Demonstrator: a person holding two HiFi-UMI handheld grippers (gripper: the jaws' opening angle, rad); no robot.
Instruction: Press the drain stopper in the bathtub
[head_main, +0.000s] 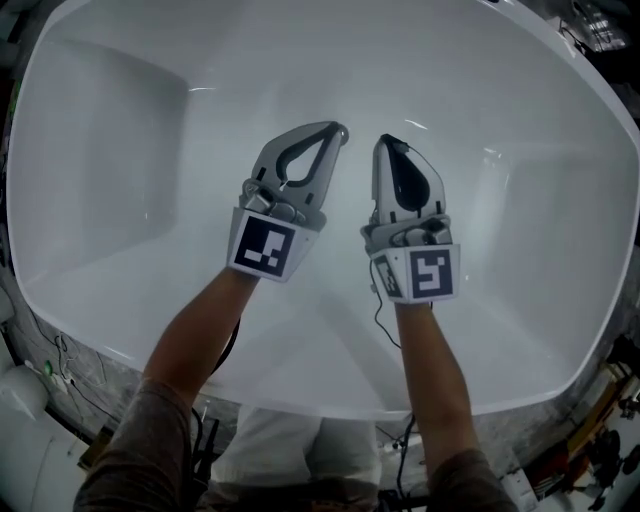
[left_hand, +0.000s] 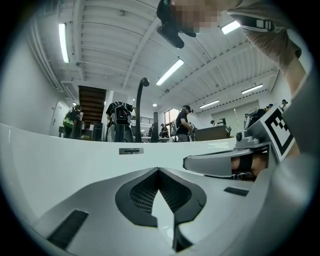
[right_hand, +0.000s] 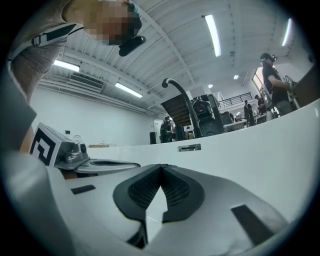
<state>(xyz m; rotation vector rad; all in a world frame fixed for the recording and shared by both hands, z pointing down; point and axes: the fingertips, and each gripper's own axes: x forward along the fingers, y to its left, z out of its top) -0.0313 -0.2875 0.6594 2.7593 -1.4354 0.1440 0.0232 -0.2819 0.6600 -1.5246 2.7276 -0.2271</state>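
The white bathtub (head_main: 120, 150) fills the head view, and both grippers hang over its basin. My left gripper (head_main: 336, 133) points up and to the right with its jaws shut and nothing between them. My right gripper (head_main: 385, 142) is close beside it, also shut and holding nothing. In the left gripper view the fingertips (left_hand: 159, 170) meet in front of the tub's far wall (left_hand: 60, 160). The right gripper view shows the same, with its fingertips (right_hand: 161, 166) touching. I cannot make out the drain stopper in any view.
A small overflow plate (left_hand: 131, 150) (right_hand: 190, 147) sits on the tub's far wall under the rim. A dark curved faucet (left_hand: 142, 100) (right_hand: 181, 102) rises behind that rim. Several people stand in the hall beyond. Cables and gear (head_main: 50, 370) lie outside the tub's near rim.
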